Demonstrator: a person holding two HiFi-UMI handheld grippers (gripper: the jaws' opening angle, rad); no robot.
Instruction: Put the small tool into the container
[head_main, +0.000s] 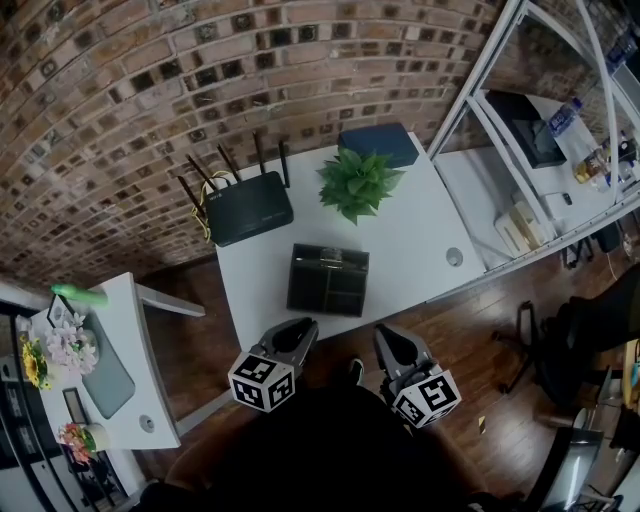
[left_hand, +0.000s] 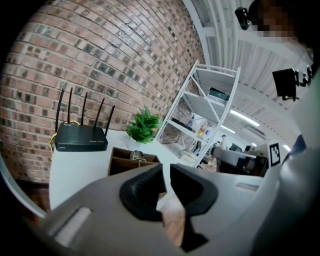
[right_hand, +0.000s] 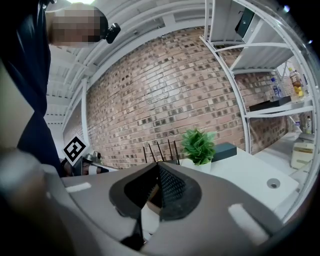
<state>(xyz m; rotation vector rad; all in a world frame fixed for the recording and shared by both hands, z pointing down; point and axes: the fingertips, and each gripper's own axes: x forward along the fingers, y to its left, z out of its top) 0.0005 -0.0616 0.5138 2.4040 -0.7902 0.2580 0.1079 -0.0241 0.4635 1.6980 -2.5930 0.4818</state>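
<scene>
Divided container (head_main: 328, 282), small shiny tool (left_hand: 137, 155) inside.

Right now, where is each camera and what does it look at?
Head view: on the person's head, looking down at the table; left claw, right claw show.
Left gripper view: on the left claw, facing the router; its jaws show.
Right gripper view: on the right claw, facing the wall; its shut jaws show.
Both gripper views share the plant.

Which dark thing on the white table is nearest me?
The dark compartmented organiser box; the black antenna router and the dark blue box sit back by the brick wall.
</scene>
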